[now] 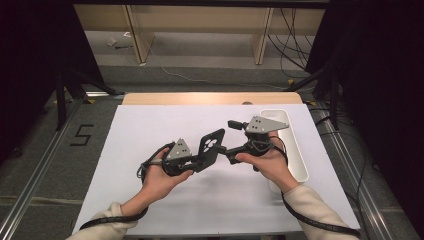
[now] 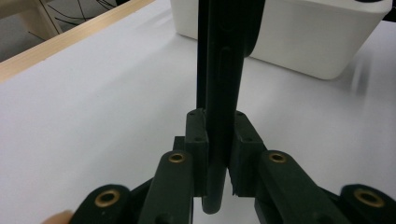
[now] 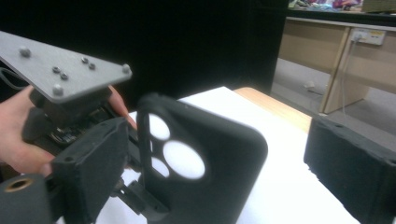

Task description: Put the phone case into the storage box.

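the black phone case (image 1: 211, 145) sits mid-frame above the white table (image 1: 150, 125), left gripper (image 1: 197, 161) clamped on its edge, right gripper (image 1: 231, 140) wide open around it; looks light, bendy, best grabbed by the rim.

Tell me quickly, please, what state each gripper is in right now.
Left gripper: shut on the black phone case, clamped edge-on between its jaws.
Right gripper: open, its jaws spread either side of the phone case.

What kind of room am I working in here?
Probably a lab recording bay: black curtains flank a white-covered table, a taped number five marks the grey floor, and loose cables trail under wooden benches.
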Tool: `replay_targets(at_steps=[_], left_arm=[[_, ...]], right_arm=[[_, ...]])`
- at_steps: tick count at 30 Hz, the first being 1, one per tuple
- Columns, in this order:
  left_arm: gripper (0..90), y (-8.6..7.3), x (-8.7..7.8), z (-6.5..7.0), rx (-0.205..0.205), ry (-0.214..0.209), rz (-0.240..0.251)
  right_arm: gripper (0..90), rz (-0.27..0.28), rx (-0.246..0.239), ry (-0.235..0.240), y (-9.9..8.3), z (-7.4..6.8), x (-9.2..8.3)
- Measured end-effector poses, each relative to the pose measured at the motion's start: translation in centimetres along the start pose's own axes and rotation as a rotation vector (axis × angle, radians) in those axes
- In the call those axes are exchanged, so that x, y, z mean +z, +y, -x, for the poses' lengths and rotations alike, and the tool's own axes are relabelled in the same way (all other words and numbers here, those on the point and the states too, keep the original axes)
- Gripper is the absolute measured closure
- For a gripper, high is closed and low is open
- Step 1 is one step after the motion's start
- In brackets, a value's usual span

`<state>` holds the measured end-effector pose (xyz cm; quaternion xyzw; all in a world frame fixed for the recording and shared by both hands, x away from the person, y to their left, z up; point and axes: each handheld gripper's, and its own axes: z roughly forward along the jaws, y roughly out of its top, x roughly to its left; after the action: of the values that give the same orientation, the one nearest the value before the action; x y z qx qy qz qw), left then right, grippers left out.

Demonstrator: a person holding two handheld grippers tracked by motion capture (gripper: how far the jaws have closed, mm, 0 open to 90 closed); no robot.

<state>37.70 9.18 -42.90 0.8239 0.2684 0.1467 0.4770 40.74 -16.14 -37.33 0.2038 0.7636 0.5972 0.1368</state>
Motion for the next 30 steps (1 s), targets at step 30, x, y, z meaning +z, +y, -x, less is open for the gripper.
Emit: replay_targets(at_steps=[30], left_arm=[[79.6,1.1,0.8,0.6,-0.071,0.05,0.026]], right_arm=[[0.8,0.042,0.049,-0.134,-1.6,-0.4,-0.6]])
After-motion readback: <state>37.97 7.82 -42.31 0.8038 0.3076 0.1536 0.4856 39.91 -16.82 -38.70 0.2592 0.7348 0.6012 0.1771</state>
